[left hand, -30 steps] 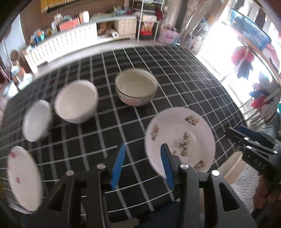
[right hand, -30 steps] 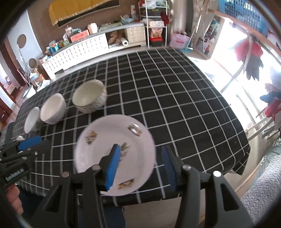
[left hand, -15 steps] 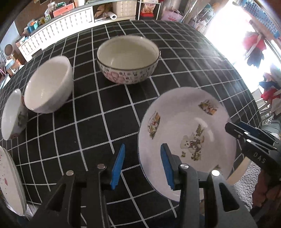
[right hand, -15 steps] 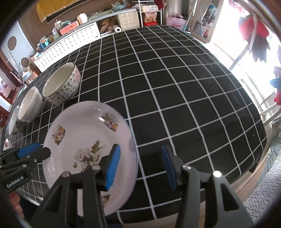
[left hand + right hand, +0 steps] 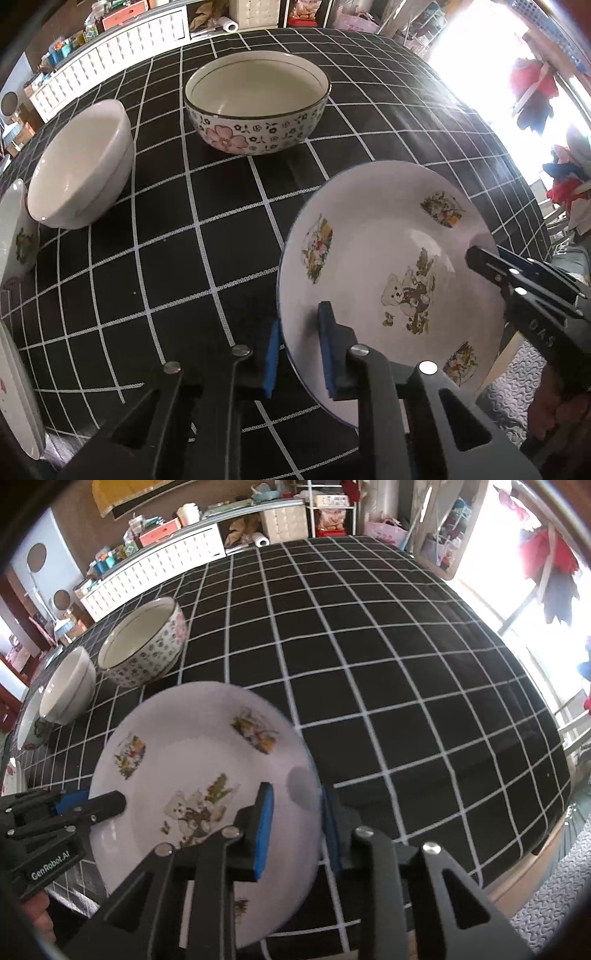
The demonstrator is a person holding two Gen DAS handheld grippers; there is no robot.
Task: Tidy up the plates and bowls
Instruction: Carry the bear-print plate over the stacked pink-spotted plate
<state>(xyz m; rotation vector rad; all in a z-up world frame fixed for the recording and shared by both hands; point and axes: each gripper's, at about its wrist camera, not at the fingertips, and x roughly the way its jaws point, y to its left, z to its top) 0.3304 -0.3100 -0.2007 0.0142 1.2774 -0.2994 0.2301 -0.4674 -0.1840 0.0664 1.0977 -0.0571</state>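
Left wrist: left claw closing on plate rim; right claw likewise (opposite rim).

Three bowls stand on the bench: a flowered bowl, a plain white bowl and a small bowl at the left edge. Two plates: a bear-print plate and a pink-spotted plate.

Hand-held gripper closing astride plate rim
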